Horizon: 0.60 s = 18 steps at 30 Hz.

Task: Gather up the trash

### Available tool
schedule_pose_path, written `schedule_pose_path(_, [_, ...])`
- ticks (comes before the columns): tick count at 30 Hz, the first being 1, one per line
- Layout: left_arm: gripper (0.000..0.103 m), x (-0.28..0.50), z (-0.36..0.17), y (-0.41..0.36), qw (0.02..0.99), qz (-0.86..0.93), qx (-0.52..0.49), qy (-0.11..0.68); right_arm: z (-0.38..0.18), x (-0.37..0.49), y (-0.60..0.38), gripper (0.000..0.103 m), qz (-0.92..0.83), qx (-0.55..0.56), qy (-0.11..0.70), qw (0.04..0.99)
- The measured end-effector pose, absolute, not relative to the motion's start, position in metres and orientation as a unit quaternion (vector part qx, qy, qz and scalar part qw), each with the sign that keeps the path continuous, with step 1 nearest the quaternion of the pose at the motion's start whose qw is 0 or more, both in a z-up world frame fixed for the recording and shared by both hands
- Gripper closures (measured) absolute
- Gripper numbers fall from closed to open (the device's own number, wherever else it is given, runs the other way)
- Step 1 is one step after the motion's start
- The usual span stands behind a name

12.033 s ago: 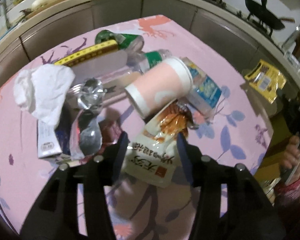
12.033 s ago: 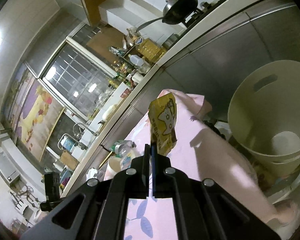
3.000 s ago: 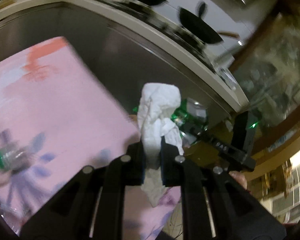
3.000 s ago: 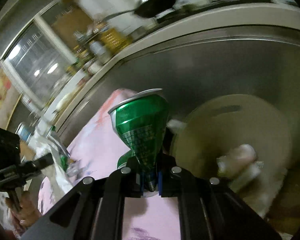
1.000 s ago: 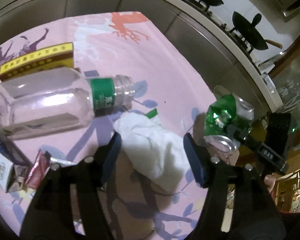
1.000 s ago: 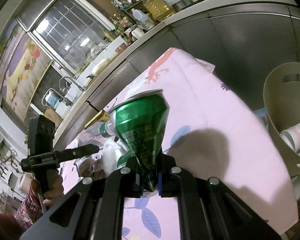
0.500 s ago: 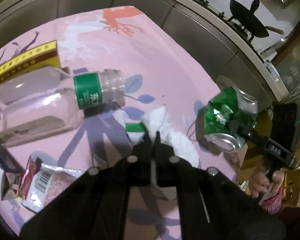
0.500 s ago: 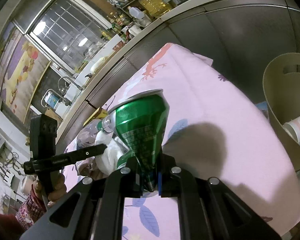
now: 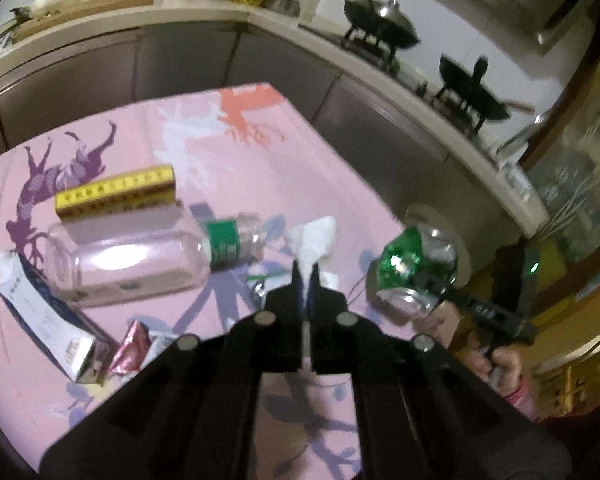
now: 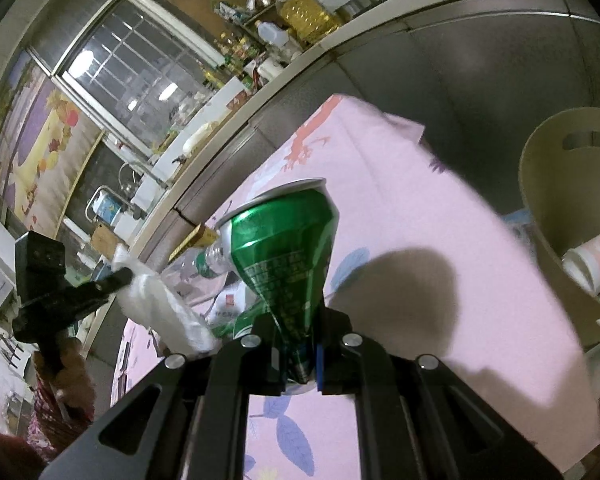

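In the left wrist view my left gripper (image 9: 306,278) is shut on a crumpled white tissue (image 9: 314,236), which hangs a little above the pink tablecloth (image 9: 228,148). To its right my right gripper (image 9: 434,284) is shut on a crushed green can (image 9: 412,260). In the right wrist view the green can (image 10: 284,248) stands pinched at its narrow end in the right gripper (image 10: 296,344). The left gripper (image 10: 122,276) comes in from the left with the tissue (image 10: 164,312) drooping from it.
On the cloth lie a clear plastic bottle (image 9: 140,260), a yellow box (image 9: 116,192), a blue and white carton (image 9: 40,312) and a foil wrapper (image 9: 132,350). A beige bin (image 10: 556,200) holding a pink cup (image 10: 592,260) stands off the table's right edge. Steel cabinets run behind.
My left gripper closed on the tissue, which lay between its open fingers, and lifted it off the cloth. The right gripper has kept still with the can.
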<state>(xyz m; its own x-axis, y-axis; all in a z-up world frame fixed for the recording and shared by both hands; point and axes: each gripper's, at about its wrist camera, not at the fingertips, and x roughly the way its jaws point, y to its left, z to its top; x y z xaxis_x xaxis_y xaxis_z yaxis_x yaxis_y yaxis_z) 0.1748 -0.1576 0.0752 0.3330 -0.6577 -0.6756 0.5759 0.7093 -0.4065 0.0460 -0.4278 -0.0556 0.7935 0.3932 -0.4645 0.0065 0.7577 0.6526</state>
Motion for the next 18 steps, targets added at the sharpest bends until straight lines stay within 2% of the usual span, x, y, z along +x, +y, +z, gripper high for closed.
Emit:
schedule_pose_path(5, [0.102, 0.182, 0.105, -0.194, 0.808, -0.419, -0.042, 0.412, -0.049, 0.034, -0.458, 0.097, 0.073, 0.346, 0.276, 0.894])
schedule_pose_path(9, [0.102, 0.182, 0.117, -0.265, 0.785, -0.474, -0.012, 0.399, -0.048, 0.019, -0.49, 0.097, 0.032, 0.356, 0.257, 0.898])
schedule_pose_path(18, [0.102, 0.179, 0.096, -0.423, 0.725, -0.552, 0.003, 0.413, -0.063, -0.01, -0.559, 0.097, -0.071, 0.372, 0.247, 0.892])
